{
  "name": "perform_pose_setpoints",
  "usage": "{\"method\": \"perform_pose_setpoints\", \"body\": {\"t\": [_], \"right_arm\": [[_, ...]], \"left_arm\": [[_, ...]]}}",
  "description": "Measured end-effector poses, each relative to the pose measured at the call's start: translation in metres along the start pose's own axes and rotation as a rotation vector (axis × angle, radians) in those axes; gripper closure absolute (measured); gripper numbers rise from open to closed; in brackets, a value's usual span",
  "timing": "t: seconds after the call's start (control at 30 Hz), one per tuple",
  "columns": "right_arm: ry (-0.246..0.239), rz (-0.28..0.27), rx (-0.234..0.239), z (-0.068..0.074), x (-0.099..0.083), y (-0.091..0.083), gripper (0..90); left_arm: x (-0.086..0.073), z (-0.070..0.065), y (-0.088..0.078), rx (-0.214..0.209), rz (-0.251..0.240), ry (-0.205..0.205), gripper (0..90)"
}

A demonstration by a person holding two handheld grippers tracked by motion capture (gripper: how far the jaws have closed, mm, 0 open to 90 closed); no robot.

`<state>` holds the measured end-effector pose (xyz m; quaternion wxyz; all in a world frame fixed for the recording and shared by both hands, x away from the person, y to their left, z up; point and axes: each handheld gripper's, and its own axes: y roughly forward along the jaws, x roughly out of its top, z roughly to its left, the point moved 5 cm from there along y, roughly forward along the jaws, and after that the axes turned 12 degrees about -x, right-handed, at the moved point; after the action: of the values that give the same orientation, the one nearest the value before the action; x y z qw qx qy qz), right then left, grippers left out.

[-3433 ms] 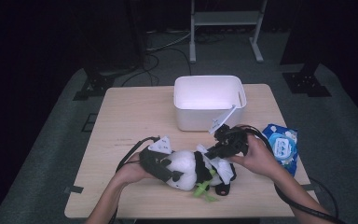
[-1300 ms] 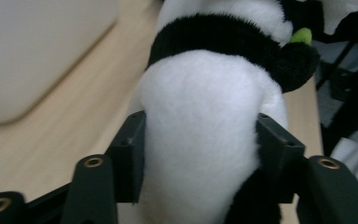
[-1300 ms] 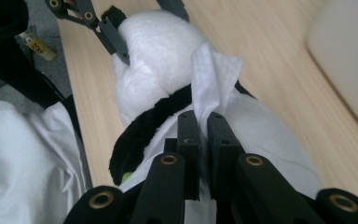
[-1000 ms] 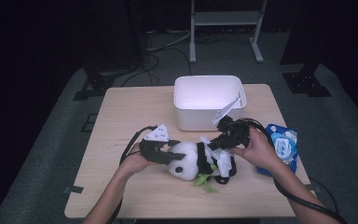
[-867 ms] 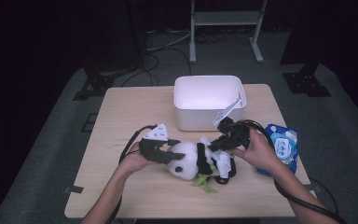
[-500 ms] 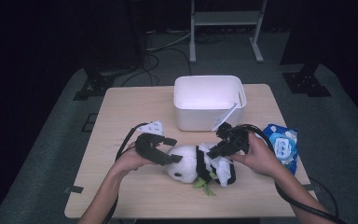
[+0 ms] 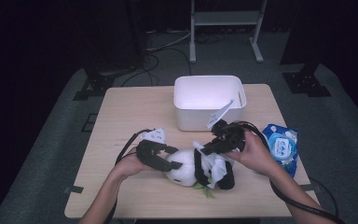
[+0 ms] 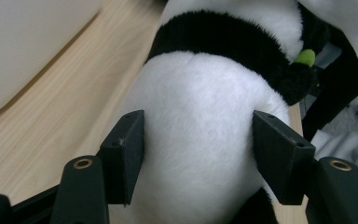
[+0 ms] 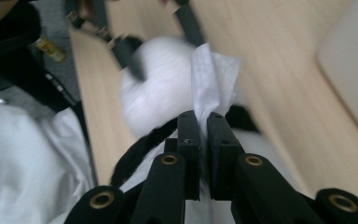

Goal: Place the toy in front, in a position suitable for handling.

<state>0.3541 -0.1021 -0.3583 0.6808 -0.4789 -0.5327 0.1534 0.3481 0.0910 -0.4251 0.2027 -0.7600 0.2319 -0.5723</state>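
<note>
Both tongs work the panda plush lying on the counter: your left tongs, just closing again, now clasp its white head, while your right tongs stay clenched on the wipe.

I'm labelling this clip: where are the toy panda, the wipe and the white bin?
toy panda (image 8: 200,121): left gripper view, white back.
wipe (image 9: 212,79): right gripper view, free upper end.
white bin (image 7: 209,116): high view, front wall.

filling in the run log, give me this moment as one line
left gripper: jaws just closing, pads against panda plush | right gripper: shut on white wipe | wipe over panda | white bin behind
</note>
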Motion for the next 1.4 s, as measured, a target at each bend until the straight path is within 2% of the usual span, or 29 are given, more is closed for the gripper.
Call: {"method": "perform_pose_setpoints", "body": {"t": [0.1,0.2,0.23,0.27,0.33,0.37,0.47,0.57,0.6,0.77,0.87,0.97,1.13,1.3,1.4], "right_arm": [[0.013,0.000,-0.022,-0.004,0.006,0.007,84.8],[-0.006,0.052,-0.017,0.001,0.003,0.020,84.7],[-0.016,0.072,-0.009,0.003,-0.001,0.025,84.7],[-0.017,0.075,0.012,0.006,-0.003,0.029,84.7],[-0.013,0.080,0.047,0.011,-0.007,0.031,84.7],[-0.026,0.077,0.050,0.013,-0.009,0.031,84.8],[-0.051,0.097,0.066,0.022,-0.014,0.030,84.8],[-0.068,0.116,0.083,0.029,-0.020,0.029,84.9],[-0.064,0.130,0.097,0.031,-0.022,0.029,84.9],[-0.072,0.138,0.094,0.034,-0.029,0.028,84.8],[-0.066,0.140,0.090,0.032,-0.030,0.028,84.7],[-0.068,0.140,0.081,0.030,-0.030,0.027,84.7],[-0.064,0.143,0.053,0.026,-0.031,0.027,84.5],[-0.058,0.125,0.025,0.021,-0.032,0.026,84.4],[-0.051,0.111,0.011,0.017,-0.033,0.026,84.3]], "left_arm": [[-0.004,-0.005,0.001,-0.008,0.005,0.014,37.3],[-0.004,-0.008,-0.003,-0.016,0.021,0.008,34.2],[-0.004,-0.008,-0.003,-0.016,0.021,0.008,31.7],[-0.002,-0.011,-0.005,-0.037,0.031,-0.001,28.8],[0.000,-0.012,-0.005,-0.047,0.010,-0.011,26.1],[0.001,-0.011,-0.004,-0.047,0.010,-0.021,22.7],[0.001,-0.009,0.006,-0.039,0.032,-0.050,10.4],[-0.002,-0.009,0.019,-0.074,0.073,-0.071,1.6],[-0.003,-0.009,0.023,-0.079,0.078,-0.075,0.0],[-0.006,-0.008,0.034,-0.074,0.089,-0.079,0.0],[-0.008,-0.008,0.039,-0.050,0.105,-0.061,4.7],[-0.007,-0.010,0.041,-0.004,0.124,-0.041,11.9],[-0.004,-0.008,0.048,0.075,0.135,-0.006,13.2],[0.000,-0.005,0.051,0.152,0.165,0.036,14.1],[0.002,-0.002,0.052,0.189,0.170,0.047,15.0]]}}
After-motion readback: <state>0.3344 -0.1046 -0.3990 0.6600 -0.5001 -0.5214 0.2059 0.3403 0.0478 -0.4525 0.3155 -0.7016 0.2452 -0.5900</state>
